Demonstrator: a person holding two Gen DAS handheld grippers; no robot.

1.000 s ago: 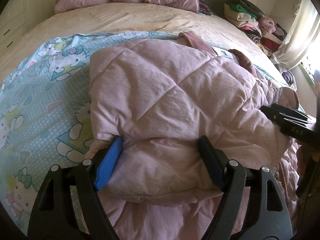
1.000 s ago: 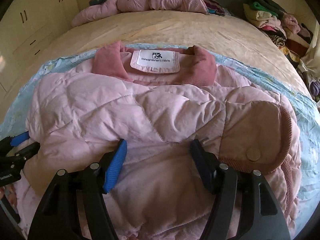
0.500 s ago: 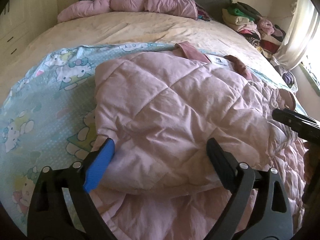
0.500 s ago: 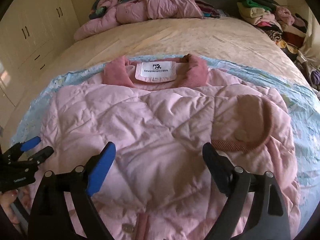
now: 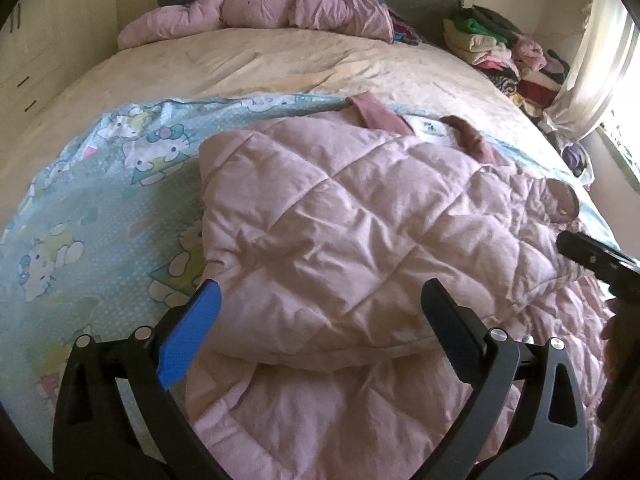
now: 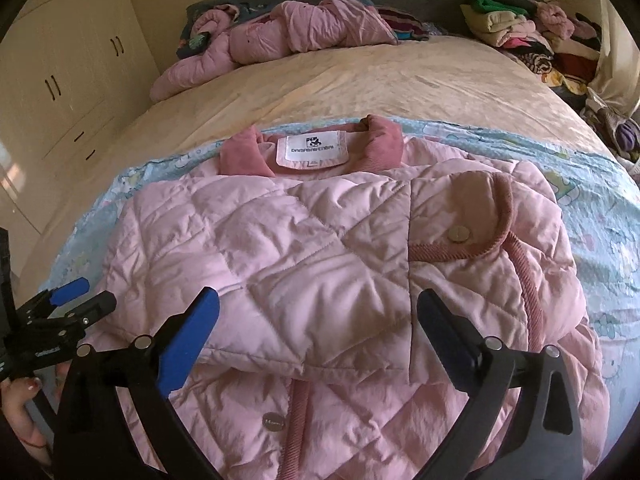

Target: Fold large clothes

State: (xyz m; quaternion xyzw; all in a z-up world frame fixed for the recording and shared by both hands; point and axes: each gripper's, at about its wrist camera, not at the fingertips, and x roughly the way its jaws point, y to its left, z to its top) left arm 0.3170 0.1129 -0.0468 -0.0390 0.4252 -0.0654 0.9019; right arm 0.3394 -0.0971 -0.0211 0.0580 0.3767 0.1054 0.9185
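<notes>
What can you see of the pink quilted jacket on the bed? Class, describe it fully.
The pink quilted jacket is puffy, diamond-stitched and crinkled, like padded nylon. It has a darker pink ribbed collar, a white brand label, ribbed trim, a flap pocket with a metal snap and another snap lower down. It lies flat on a cartoon-print sheet, folded over itself. Neither gripper touches it.
</notes>
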